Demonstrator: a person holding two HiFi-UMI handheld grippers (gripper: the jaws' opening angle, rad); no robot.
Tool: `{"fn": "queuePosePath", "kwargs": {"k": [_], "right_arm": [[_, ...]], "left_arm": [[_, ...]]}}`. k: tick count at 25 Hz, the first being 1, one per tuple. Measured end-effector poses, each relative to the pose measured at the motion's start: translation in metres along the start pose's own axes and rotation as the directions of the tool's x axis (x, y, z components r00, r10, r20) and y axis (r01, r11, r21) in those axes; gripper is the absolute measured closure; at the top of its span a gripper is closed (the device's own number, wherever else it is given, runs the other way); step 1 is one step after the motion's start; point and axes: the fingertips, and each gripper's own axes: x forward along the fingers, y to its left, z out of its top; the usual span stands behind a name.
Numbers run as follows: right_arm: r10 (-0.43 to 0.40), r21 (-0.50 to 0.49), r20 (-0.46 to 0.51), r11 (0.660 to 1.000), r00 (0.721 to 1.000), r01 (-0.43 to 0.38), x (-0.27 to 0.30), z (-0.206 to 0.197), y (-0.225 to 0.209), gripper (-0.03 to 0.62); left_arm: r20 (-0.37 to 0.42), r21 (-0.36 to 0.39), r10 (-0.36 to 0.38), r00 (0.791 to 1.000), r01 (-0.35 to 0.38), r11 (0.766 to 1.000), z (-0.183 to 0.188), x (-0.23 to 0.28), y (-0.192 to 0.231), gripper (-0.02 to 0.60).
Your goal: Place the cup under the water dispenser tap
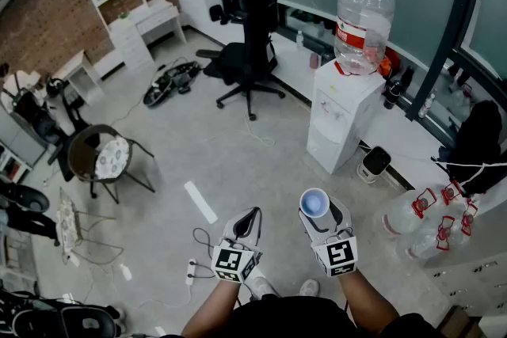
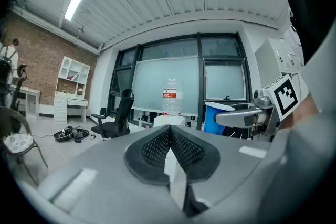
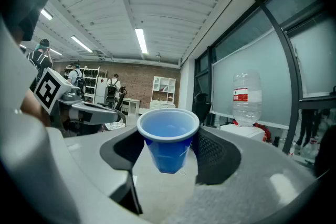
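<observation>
While the person stands on the grey floor (image 1: 198, 146), well apart from the white water dispenser (image 1: 342, 119), the right tool (image 1: 316, 211) is clamped on a blue plastic cup (image 3: 168, 139). Its pads press the cup's sides just under the white rim. The cup sits upright, mouth up, with nothing showing inside. Just beside it, the left tool (image 2: 169, 128) has its jaws closed together on nothing. An upturned clear bottle (image 1: 363, 28) tops the dispenser, and a black office chair (image 1: 247, 51) stands further along the floor.
</observation>
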Motion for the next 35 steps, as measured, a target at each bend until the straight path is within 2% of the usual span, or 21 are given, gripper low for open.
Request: {"fn": "queuePosePath", "kwargs": {"k": [9,16,25,30,35], "right_arm": [[-0.011,-0.026,-0.035,1.000,0.999,0.010,0.009,-0.005,0.015,0.304],[-0.029,0.029,-0.020,0.999,0.999,0.030,0.025,-0.004,0.034,0.293],[-0.062,0.026,-0.018,0.998,0.998,0.063,0.057,0.007,0.043,0.298],[-0.057,0.029,-0.028,0.998,0.998,0.057,0.089,0.002,0.024,0.296],[-0.054,0.020,-0.031,0.998,0.998,0.055,0.123,0.004,-0.014,0.296]], "left_arm": [[-0.005,0.000,-0.009,1.000,0.009,1.000,-0.004,-0.013,0.006,0.565],[0.003,-0.011,0.000,1.000,0.000,1.000,-0.012,-0.026,0.036,0.565],[0.001,-0.023,-0.057,0.998,0.057,0.998,-0.015,-0.011,0.063,0.565],[-0.017,-0.040,-0.048,0.999,0.048,0.998,-0.024,0.018,0.085,0.565],[-0.037,-0.040,-0.034,0.999,0.033,0.999,-0.015,0.064,0.106,0.565]]}}
